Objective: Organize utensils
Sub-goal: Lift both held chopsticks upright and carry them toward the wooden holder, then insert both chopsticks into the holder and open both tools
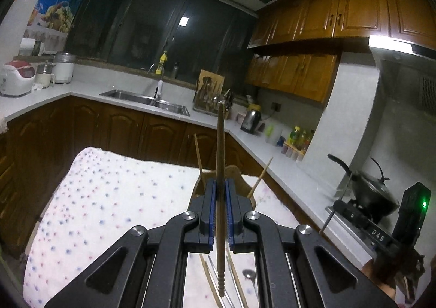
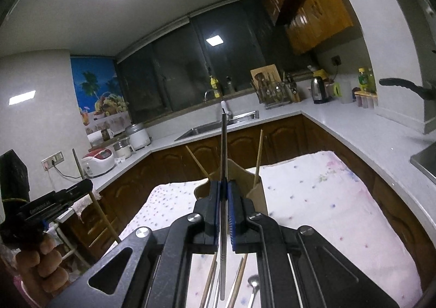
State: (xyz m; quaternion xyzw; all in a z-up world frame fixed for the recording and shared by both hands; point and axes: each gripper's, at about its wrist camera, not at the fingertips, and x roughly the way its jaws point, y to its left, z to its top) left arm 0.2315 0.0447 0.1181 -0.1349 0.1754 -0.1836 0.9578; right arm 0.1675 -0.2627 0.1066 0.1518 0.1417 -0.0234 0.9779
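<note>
Utensils: one chopstick clamped in each gripper, both raised above the holder.

The left gripper (image 1: 220,193) has its jaws closed on a brown wooden chopstick (image 1: 220,144), held upright along the jaw axis, presumably to line it up for dropping into the tan holder (image 1: 234,171) just beyond the fingertips. Two light chopsticks (image 1: 198,155) already lean inside that holder, which stands on the spotted cloth (image 1: 109,199) covering the counter. The right gripper (image 2: 224,193) has its jaws closed on a metal chopstick (image 2: 224,150), also vertical. Loose utensils, including a spoon (image 2: 254,280), lie below the grippers, partly hidden by their frames; their count cannot be determined. The holder's interior is not visible.
</note>
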